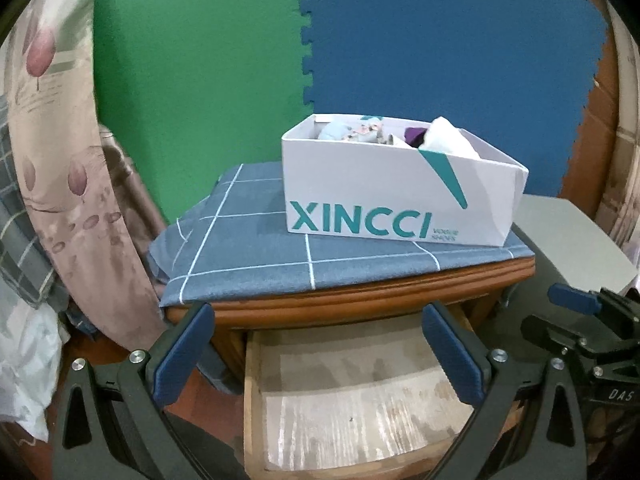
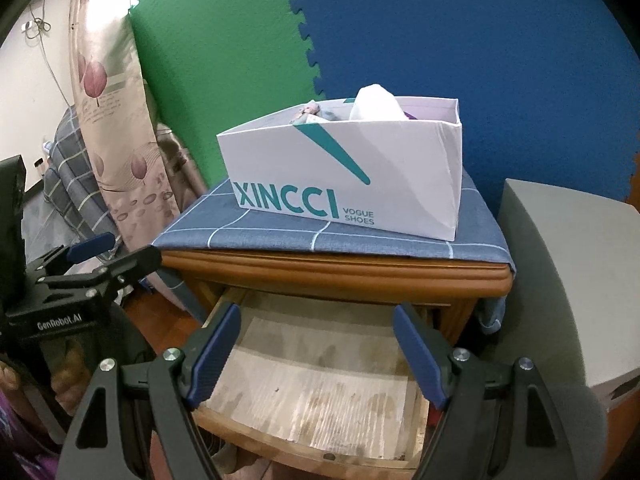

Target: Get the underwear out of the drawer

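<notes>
We held the left gripper (image 1: 318,344) and the right gripper (image 2: 316,346) side by side above the pulled-out drawer (image 2: 316,396), both with jaws spread wide and nothing between them. The drawer's lined bottom looked bare, though its back ran hidden under the nightstand (image 2: 336,272). The underwear (image 1: 352,132), as far as we could tell, lay bundled in the XINCCI shoe box (image 1: 384,192) on the blue checked cloth (image 1: 248,256). We judged it wise to check the drawer's hidden rear before reaching anywhere else.
</notes>
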Motion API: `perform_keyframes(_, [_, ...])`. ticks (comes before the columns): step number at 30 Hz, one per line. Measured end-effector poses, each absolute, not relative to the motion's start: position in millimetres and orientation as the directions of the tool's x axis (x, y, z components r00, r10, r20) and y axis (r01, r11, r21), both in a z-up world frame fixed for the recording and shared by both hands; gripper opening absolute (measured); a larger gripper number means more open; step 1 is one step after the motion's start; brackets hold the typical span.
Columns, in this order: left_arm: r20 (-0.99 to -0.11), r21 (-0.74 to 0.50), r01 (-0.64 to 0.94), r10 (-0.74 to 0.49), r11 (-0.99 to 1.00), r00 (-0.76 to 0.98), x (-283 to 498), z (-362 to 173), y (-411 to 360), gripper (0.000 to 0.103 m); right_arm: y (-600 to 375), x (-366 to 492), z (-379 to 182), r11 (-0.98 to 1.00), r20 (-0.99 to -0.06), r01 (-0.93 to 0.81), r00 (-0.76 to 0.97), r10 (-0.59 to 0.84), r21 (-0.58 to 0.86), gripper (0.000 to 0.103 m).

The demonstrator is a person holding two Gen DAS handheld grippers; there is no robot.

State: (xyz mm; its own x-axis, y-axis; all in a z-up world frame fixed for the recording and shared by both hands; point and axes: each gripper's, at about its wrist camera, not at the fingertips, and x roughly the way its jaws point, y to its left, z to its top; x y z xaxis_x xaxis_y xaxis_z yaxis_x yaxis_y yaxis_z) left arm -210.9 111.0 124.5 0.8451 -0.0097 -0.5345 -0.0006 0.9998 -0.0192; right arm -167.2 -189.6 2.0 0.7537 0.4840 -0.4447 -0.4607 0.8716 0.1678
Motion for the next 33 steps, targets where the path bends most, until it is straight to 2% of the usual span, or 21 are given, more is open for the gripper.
perform_keyframes(5, [-0.471, 0.013, -0.059, 0.058, 0.998, 0.880, -220.9, 138.1, 114.2, 0.103, -188.9, -166.9, 1.3, 0.870, -0.451, -0.464, 0.748, 0.486, 0.167, 0.080])
perform_keyframes(14, [-0.381, 0.047, -0.045, 0.059, 0.998, 0.923, -241.7, 175.4, 104.4, 0.103, -188.3, -165.5, 0.3, 0.862, -0.450, -0.477, 0.740, 0.500, 0.173, 0.080])
perform_keyframes(19, [-0.446, 0.003, -0.068, 0.062, 0.998, 0.893, -235.4, 178.5, 104.6, 0.103, -190.6, -165.8, 1.1, 0.860, -0.443, -0.477, 0.742, 0.504, 0.181, 0.080])
perform_keyframes(24, [-0.507, -0.055, -0.052, 0.017, 0.997, 0.862, -228.8, 159.2, 108.5, 0.103, -190.5, -165.7, 1.1, 0.858, -0.442, -0.481, 0.739, 0.508, 0.182, 0.080])
perform_keyframes(33, [-0.601, 0.000, -0.075, 0.060, 0.997, 0.797, -215.1, 115.7, 106.9, 0.103, -187.7, -164.7, -1.3, 0.853, -0.453, -0.488, 0.728, 0.514, 0.183, 0.081])
